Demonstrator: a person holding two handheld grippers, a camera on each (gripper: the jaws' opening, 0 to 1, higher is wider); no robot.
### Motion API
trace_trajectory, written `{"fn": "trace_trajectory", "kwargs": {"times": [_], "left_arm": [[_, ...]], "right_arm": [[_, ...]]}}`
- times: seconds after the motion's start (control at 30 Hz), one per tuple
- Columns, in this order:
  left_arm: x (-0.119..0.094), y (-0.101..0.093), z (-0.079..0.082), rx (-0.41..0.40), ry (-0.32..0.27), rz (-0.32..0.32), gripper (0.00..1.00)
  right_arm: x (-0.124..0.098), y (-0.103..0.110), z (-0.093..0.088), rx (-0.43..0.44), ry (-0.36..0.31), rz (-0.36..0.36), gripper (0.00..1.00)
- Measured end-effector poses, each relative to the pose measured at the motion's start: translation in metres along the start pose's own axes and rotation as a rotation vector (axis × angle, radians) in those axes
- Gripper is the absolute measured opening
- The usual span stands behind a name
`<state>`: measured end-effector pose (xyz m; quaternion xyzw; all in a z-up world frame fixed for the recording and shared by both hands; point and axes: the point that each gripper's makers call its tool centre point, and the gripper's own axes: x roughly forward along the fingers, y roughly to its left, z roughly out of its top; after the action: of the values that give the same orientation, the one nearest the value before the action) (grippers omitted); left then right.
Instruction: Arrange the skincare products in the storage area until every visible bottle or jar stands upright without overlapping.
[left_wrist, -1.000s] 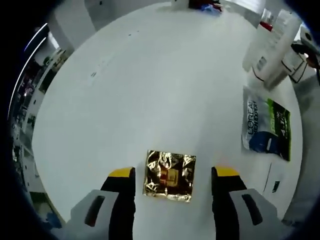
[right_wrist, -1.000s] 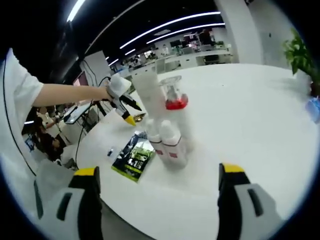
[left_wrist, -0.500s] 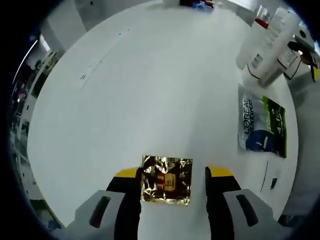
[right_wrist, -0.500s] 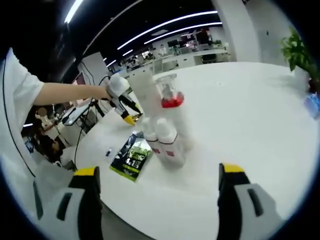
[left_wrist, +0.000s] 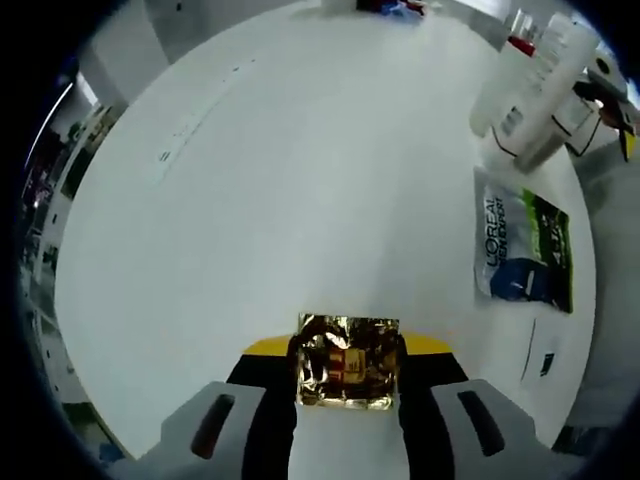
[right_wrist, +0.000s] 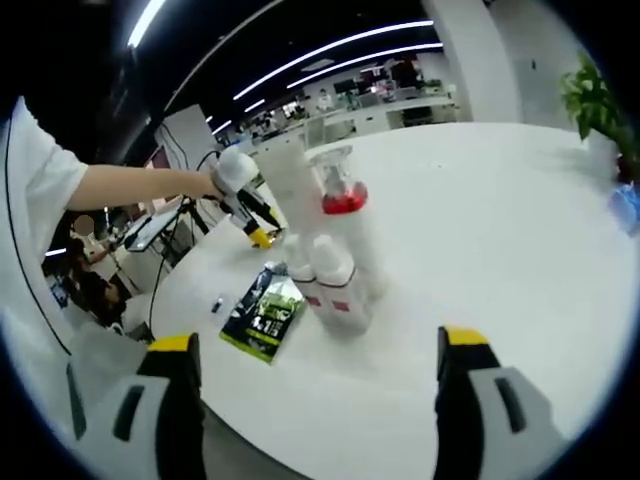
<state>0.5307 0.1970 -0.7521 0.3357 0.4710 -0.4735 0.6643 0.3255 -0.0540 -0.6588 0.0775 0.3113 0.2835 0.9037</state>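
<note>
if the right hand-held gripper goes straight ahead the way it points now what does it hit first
Most likely the cluster of white bottles standing on the table, straight ahead of the open right hand-held gripper. Depth is hard to judge, but nothing lies between.

A foil sachet (left_wrist: 349, 361) lies on the counter (left_wrist: 300, 180) between the left gripper's (left_wrist: 347, 352) fingers (left_wrist: 272, 352). Farther right lies a flat pouch (left_wrist: 524, 250), and beyond it stand the bottles (left_wrist: 530, 95), clustered and touching. In the right gripper view, the pouch (right_wrist: 262, 313) lies left of the bottles (right_wrist: 325, 240).
</note>
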Motion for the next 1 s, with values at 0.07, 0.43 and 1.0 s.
{"fn": "trace_trajectory", "kwargs": {"times": [0.07, 0.43, 1.0], "left_arm": [[0.0, -0.003, -0.001, 0.009, 0.007, -0.007, 0.36], [-0.01, -0.017, 0.002, 0.051, 0.012, -0.024, 0.36], [-0.034, -0.049, 0.004, 0.115, 0.023, -0.057, 0.36]], "right_arm": [[-0.001, 0.0, 0.001, 0.0, -0.002, -0.001, 0.98], [-0.002, 0.002, 0.003, -0.002, -0.01, 0.001, 0.98], [-0.007, 0.008, 0.011, -0.024, -0.028, 0.007, 0.98]]}}
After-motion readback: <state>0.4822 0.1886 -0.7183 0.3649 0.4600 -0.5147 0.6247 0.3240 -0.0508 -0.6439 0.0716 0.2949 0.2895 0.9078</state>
